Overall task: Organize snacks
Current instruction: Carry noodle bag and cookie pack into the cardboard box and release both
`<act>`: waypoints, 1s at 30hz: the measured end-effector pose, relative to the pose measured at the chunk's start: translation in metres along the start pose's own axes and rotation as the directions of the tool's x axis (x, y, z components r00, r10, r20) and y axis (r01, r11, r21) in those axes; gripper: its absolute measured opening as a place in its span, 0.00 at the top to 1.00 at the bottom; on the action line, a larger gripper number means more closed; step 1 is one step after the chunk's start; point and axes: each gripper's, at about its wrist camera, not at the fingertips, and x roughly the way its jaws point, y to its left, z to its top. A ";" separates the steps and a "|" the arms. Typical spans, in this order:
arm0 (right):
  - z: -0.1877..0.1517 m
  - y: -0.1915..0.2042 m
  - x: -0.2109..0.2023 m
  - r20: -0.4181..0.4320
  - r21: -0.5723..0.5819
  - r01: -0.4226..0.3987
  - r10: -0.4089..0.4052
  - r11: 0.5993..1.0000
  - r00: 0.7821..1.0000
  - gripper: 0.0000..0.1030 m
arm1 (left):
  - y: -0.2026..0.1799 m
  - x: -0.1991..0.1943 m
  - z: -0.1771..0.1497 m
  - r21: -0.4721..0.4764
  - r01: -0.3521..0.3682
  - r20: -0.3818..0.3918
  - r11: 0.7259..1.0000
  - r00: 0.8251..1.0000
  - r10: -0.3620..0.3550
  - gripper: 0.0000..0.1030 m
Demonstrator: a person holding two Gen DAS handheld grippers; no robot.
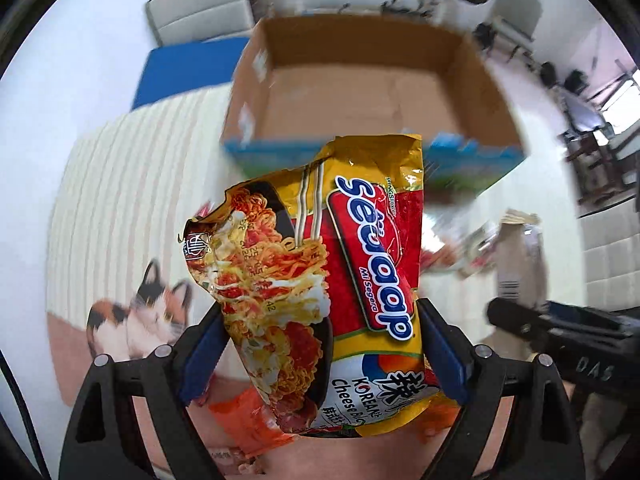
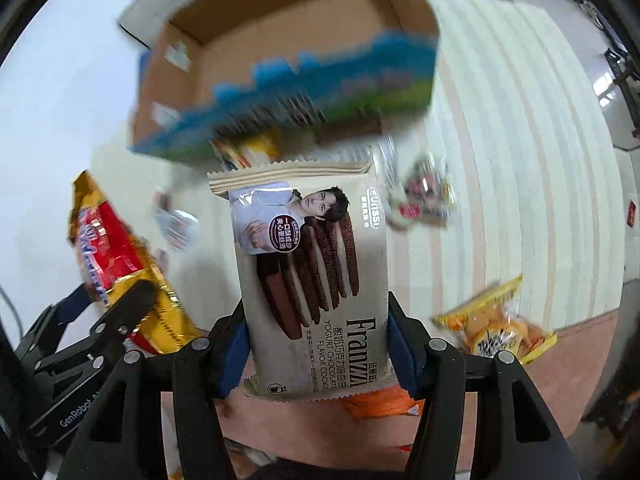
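My left gripper [image 1: 320,344] is shut on a yellow and red Sedaap noodle packet [image 1: 320,272] and holds it up in front of the open cardboard box [image 1: 360,92]. My right gripper [image 2: 316,344] is shut on a beige Franzzi chocolate cookie packet [image 2: 316,272], held below the same box [image 2: 280,40]. The box looks empty inside. In the right wrist view the left gripper [image 2: 120,312] with the noodle packet [image 2: 116,264] shows at the left. In the left wrist view the right gripper's body [image 1: 560,332] shows at the right.
A striped mat with a cat picture [image 1: 136,316] covers the table. Loose snacks lie on it: a yellow packet [image 2: 496,328], a small wrapped bundle [image 2: 424,196], an orange packet [image 1: 248,424] under the grippers. A blue pad [image 1: 184,68] and chairs stand behind the box.
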 end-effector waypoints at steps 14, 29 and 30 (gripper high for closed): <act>0.183 0.022 -0.018 0.107 -0.024 0.008 -0.005 1.000 0.994 0.40 | -0.015 0.036 0.213 0.139 0.074 -0.060 0.988 0.996 -0.066 0.13; 0.295 0.020 0.097 0.011 -0.054 0.147 -0.146 0.988 0.989 0.39 | -0.034 0.132 0.298 0.195 0.143 -0.233 0.970 0.968 -0.096 0.13; 0.296 0.022 0.097 0.010 -0.056 0.147 -0.147 0.988 0.989 0.39 | -0.034 0.136 0.298 0.195 0.138 -0.242 0.971 0.966 -0.089 0.13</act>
